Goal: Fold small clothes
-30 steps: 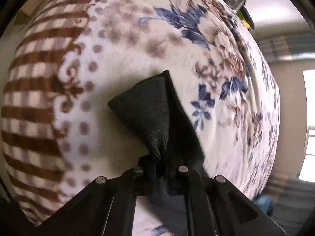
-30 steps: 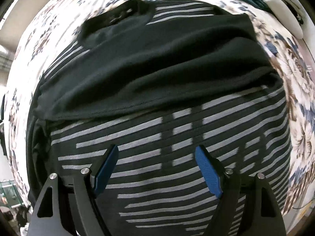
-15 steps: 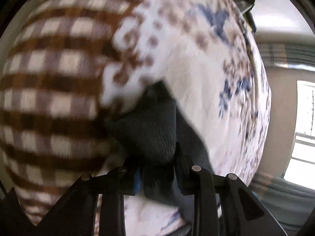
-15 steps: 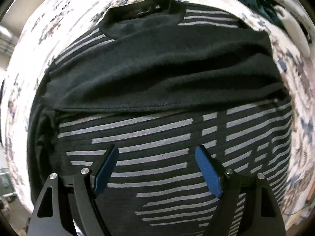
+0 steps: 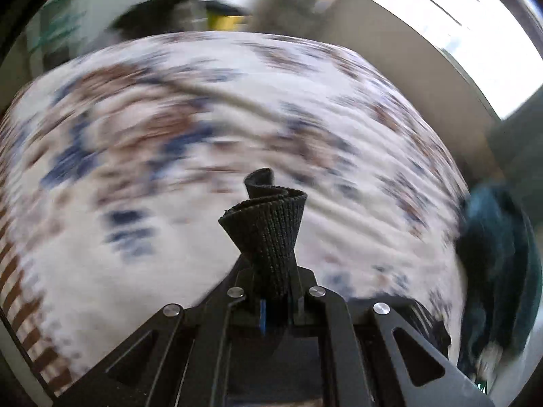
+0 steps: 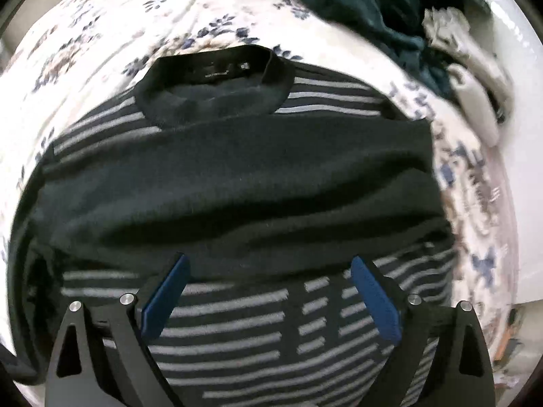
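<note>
A black sweater with grey stripes lies flat on the floral bed cover, collar at the far end, one sleeve folded across the chest. My right gripper is open and empty, hovering over the striped lower part. My left gripper is shut on a ribbed black cuff of the sweater and holds it lifted above the blurred floral bed cover. The rest of that sleeve is hidden under the gripper.
A heap of dark teal clothes lies at the far right of the bed, with pale garments beside it. The teal heap also shows at the right in the left wrist view. A window is beyond the bed.
My left gripper has swung fast with the cuff, from the checked border of the bed cover towards the floral middle. My right gripper has drawn back a little from the sweater, still open.
</note>
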A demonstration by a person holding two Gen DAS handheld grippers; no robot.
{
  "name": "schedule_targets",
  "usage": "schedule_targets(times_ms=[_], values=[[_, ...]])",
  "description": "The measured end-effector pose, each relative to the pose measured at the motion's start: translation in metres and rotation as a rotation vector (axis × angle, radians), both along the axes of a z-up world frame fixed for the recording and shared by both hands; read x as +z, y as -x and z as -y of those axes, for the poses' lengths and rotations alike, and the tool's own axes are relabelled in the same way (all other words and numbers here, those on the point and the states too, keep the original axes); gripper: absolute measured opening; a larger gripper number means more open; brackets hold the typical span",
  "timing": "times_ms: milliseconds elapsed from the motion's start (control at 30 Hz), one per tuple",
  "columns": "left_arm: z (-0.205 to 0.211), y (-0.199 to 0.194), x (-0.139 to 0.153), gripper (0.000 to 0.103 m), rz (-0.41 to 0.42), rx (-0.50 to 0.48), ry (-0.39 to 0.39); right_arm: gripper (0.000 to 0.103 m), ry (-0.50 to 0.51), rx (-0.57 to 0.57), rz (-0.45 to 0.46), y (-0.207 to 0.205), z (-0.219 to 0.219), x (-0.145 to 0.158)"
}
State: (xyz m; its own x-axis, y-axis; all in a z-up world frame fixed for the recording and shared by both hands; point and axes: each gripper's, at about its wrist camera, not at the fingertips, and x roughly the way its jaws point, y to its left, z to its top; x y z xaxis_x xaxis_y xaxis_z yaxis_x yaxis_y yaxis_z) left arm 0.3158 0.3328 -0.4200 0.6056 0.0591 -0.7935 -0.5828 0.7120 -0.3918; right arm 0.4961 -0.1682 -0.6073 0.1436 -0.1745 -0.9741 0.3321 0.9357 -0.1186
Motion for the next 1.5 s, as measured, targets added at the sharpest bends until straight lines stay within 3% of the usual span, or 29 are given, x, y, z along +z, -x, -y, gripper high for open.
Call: schedule_targets(times_ms=[167, 300, 467, 633, 700, 767, 800, 833, 867, 933, 967, 1067, 1167, 1300, 1333, 1367, 1400, 1500], values=[[0.124, -0.079, 0.016, 0.005, 0.014, -0.3, 0.009, 0.097, -0.086, -0.074, 0.012, 0.01, 0.04, -0.015], [0.277, -0.121, 0.006, 0.005, -0.046, -0.565, -0.004, 0.097, -0.097, -0.143, -0.028, 0.041, 0.081, -0.026], [0.454, -0.128, -0.021, 0.005, -0.106, -0.836, -0.008, 0.097, -0.09, -0.223, -0.065, 0.088, 0.131, -0.026], [0.534, -0.124, -0.034, 0.009, -0.161, -1.06, 0.08, 0.097, -0.223, -0.239, -0.099, 0.119, 0.173, -0.034], [0.533, -0.122, -0.021, 0.016, -0.131, -1.09, 0.032, 0.097, -0.251, -0.213, -0.098, 0.124, 0.183, -0.031], [0.512, -0.119, -0.007, 0.045, -0.092, -1.1, 0.039, 0.097, -0.251, -0.194, -0.101, 0.127, 0.193, -0.026], [0.501, -0.123, -0.003, 0.077, -0.088, -1.081, 0.034, 0.097, -0.258, -0.194, -0.097, 0.127, 0.199, -0.021], [0.486, -0.124, 0.003, 0.096, -0.084, -1.055, 0.027, 0.097, -0.273, -0.198, -0.086, 0.127, 0.204, -0.016], [0.462, -0.124, 0.01, 0.096, -0.071, -1.019, 0.015, 0.097, -0.283, -0.203, -0.077, 0.125, 0.209, -0.011], [0.411, -0.119, 0.022, 0.096, -0.067, -0.928, -0.115, 0.097, -0.303, -0.202, -0.069, 0.116, 0.22, -0.001], [0.378, -0.117, 0.028, 0.096, -0.084, -0.859, -0.238, 0.097, -0.307, -0.194, -0.08, 0.106, 0.224, 0.003], [0.3, -0.116, 0.024, 0.096, -0.163, -0.704, -0.389, 0.097, -0.325, -0.183, -0.038, 0.072, 0.23, 0.019], [0.245, -0.112, 0.003, 0.096, -0.261, -0.616, -0.426, 0.097, -0.356, -0.163, 0.012, 0.031, 0.229, 0.02], [0.182, -0.102, -0.022, 0.096, -0.348, -0.485, -0.384, 0.096, -0.259, -0.115, -0.066, -0.018, 0.214, -0.007], [0.176, -0.101, -0.027, 0.096, -0.356, -0.465, -0.366, 0.073, -0.266, -0.086, -0.121, -0.026, 0.209, -0.022], [0.176, -0.101, -0.03, 0.096, -0.361, -0.452, -0.352, 0.013, -0.269, -0.062, -0.18, -0.03, 0.204, -0.033], [0.168, -0.098, -0.034, 0.096, -0.368, -0.427, -0.316, 0.008, -0.24, -0.037, -0.22, -0.031, 0.196, -0.037], [0.167, -0.105, -0.048, 0.096, -0.362, -0.411, -0.217, 0.007, -0.105, 0.067, -0.175, -0.027, 0.175, -0.016]])
